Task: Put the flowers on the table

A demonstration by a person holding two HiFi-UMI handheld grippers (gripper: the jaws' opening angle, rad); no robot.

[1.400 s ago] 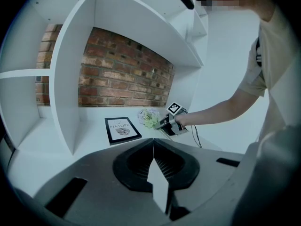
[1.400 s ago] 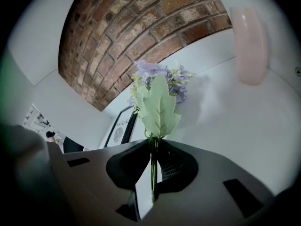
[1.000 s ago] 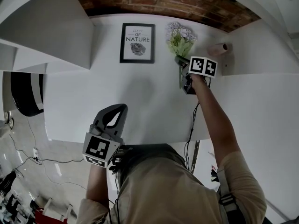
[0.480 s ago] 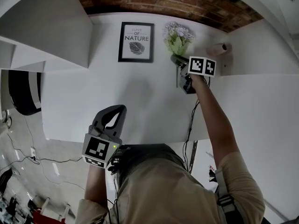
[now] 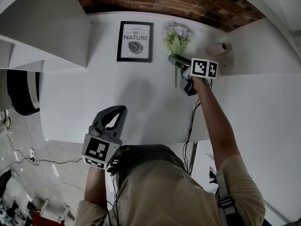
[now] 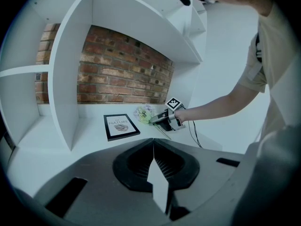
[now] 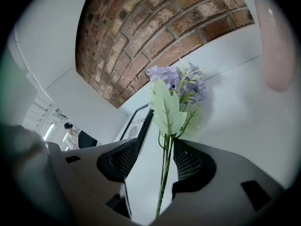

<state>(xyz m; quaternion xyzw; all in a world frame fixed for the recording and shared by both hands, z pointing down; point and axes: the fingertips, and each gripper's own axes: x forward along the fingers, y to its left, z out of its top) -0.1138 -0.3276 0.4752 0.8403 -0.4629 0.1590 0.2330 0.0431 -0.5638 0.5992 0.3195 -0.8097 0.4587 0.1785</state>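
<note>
1. The desk [image 5: 117, 107] is the biggest thing in view, white and broad. It already bears the flowers [image 5: 176, 34]. They lie close to its rear edge, toward the rear right corner, with the blooms toward the brick wall [image 5: 164, 1] and the stems running toward the front edge. By the look of it, the putting-down itself is as good as done.
2. Shelving [image 5: 47, 27] overhangs the rear left part of the desk. A raised white ledge with a pink roll [image 5: 218, 48] closes off the right side beyond the flowers. The middle and front of the desk are bare, so the free way out is straight back toward the front edge.
3. A framed picture [image 5: 135, 41] lies at the rear edge just left of the flowers, near them but apart. A sideways swing to the left would likely meet it.
4. The left tool [image 5: 117, 111] hangs at the front edge, left of the middle and well apart from the flowers. Its jaws are pressed together with nothing between them, and it seems to play no part.
5. The right tool [image 5: 173, 59] sits over the stems near the rear right corner. Its jaws have just been opening and now stand wide. The thin green stems run between them, closer to the right-hand pad, and do not look pinched.
6. What is left, I judge, is only to draw this tool clear without snagging the stems or dragging the cable [image 5: 192, 126] across them.
</note>
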